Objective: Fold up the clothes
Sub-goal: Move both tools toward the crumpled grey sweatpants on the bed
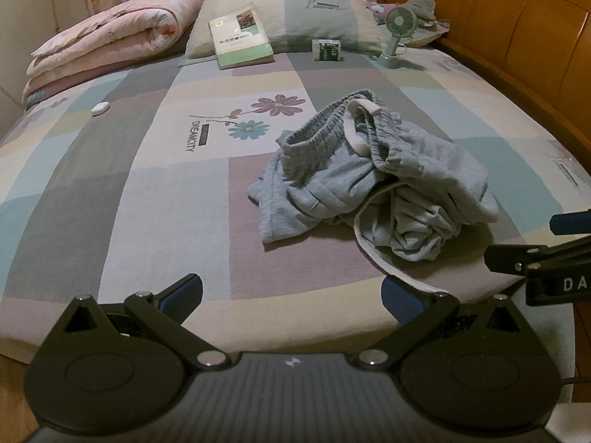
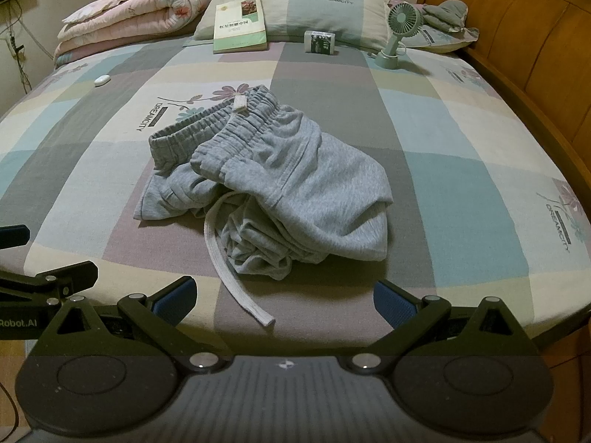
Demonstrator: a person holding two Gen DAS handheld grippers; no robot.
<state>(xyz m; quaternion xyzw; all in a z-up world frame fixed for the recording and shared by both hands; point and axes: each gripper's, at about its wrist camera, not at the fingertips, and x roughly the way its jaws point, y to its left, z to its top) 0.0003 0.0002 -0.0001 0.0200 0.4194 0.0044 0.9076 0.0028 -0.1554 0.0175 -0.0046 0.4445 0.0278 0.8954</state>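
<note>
A pair of grey sweatpants [image 2: 258, 184] lies in a crumpled heap on the bed [image 2: 461, 155], a little below the middle of the right wrist view and right of centre in the left wrist view. The elastic waistband [image 2: 214, 125] sits at the upper side of the heap, gaping open, while the legs are bunched underneath toward the bottom of the frame. A pale drawstring [image 2: 236, 277] trails out of the pile toward the lower edge of the bed, ending just short of the right tongs [image 2: 282, 304].

Both tools hover at the bed's lower edge, tilted downward at the cloth. The right tongs stand wide with nothing between the blue pads; the left tongs [image 1: 291, 297] are just as wide and empty. Each tool peeks into the other's view at the side, so they sit close together, probably so that each can take one side of the garment.

Folding has not begun, I would say: the heap first needs spreading flat, likely by the waistband.

At the top of the frame, well apart from the work, rest a book [image 2: 240, 22] leaning on a pillow [image 2: 332, 3], a small fan [image 2: 399, 29], a little box [image 2: 320, 42], and a rolled pink quilt [image 2: 140, 11].
</note>
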